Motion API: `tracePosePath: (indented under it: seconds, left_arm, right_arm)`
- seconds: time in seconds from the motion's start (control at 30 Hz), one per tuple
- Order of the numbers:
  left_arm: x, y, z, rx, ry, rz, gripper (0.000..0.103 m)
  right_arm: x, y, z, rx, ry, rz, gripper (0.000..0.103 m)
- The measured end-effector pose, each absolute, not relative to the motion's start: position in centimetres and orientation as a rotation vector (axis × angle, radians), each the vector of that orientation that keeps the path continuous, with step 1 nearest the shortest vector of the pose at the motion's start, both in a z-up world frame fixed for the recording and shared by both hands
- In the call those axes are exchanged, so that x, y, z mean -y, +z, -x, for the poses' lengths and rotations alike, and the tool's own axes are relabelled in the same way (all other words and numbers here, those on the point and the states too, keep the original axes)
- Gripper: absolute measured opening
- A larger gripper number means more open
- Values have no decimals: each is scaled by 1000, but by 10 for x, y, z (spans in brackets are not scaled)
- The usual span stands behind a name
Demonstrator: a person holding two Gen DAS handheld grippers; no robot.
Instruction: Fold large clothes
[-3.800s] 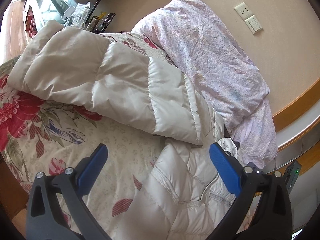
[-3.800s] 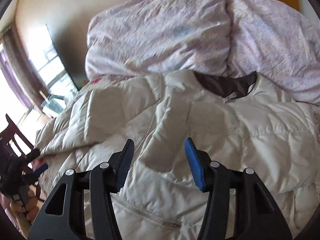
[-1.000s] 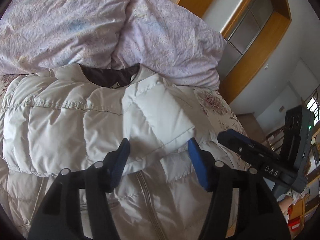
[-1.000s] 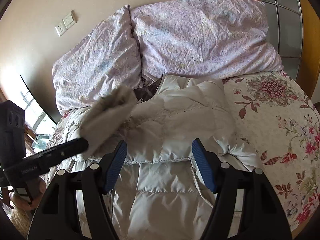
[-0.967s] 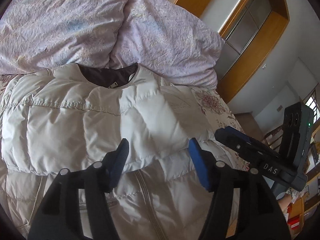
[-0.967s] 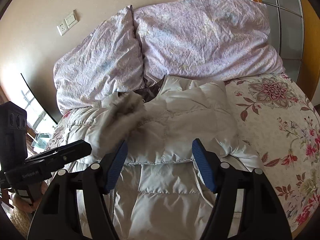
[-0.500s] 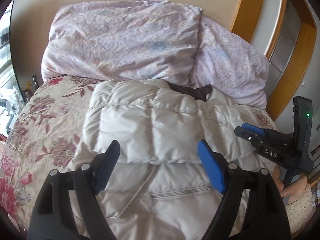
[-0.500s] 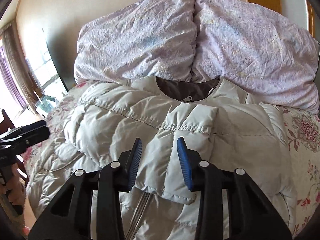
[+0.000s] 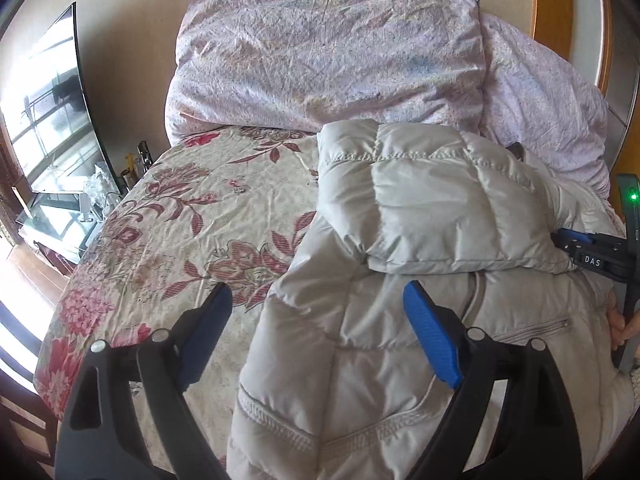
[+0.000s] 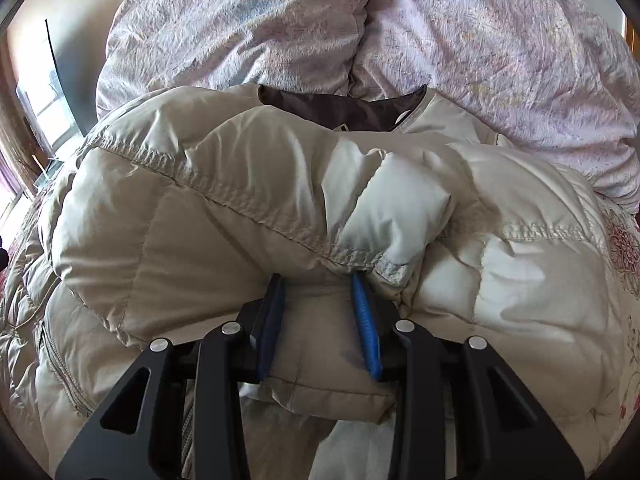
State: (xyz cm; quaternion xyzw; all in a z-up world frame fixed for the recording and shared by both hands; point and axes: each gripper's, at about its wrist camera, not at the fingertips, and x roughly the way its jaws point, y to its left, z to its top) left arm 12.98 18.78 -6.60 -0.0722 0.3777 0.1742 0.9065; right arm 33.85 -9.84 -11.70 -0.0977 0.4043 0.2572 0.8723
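A cream quilted down jacket (image 9: pixel 400 320) lies on the bed, front up, with its dark-lined collar toward the pillows. A sleeve (image 9: pixel 432 204) is folded across its chest. My left gripper (image 9: pixel 316 332) is open and empty, held above the jacket's left edge. My right gripper (image 10: pixel 318 300) is shut on the end of the folded sleeve (image 10: pixel 248 216) and shows at the right edge of the left wrist view (image 9: pixel 576 246). The jacket's collar (image 10: pixel 344 110) shows beyond the sleeve.
Two lilac pillows (image 9: pixel 328 60) (image 10: pixel 496 48) lean on the wall at the bed's head. The floral bedspread (image 9: pixel 180 216) lies bare to the jacket's left. A TV (image 9: pixel 44 112) and a cluttered stand (image 9: pixel 68 216) are beyond the bed's left side.
My right gripper has moved in and closed on the folded sleeve's end. My left gripper has drawn back and swung left, staying open.
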Motion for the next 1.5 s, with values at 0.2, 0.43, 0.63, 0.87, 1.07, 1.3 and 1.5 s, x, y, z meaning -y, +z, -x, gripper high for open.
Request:
tracePosePath:
  seconds: [0.2, 0.43, 0.63, 0.87, 1.07, 1.3, 1.5]
  left_arm:
    - [-194, -73, -128, -803, 350, 200, 87]
    - [-208, -59, -90, -803, 322, 207, 96]
    - [-232, -64, -58, -849, 208, 290, 96]
    - [-249, -95, -38, -907, 43, 499, 96]
    - [-240, -115, -25, -919, -67, 614, 83]
    - [-226, -118, -7, -876, -104, 664, 75]
    - [-216, -123, 9, -874, -127, 719, 64]
  right_arm:
    - [96, -119, -343, -841, 545, 200, 37]
    - [156, -83, -339, -1010, 675, -130, 94]
    - [269, -56, -288, -982, 610, -211, 102]
    - [396, -94, -241, -1108, 430, -422, 102]
    - [432, -130, -219, -1153, 500, -606, 92]
    - [425, -143, -212, -1160, 618, -660, 84]
    - [418, -147, -196, -1166, 688, -660, 75]
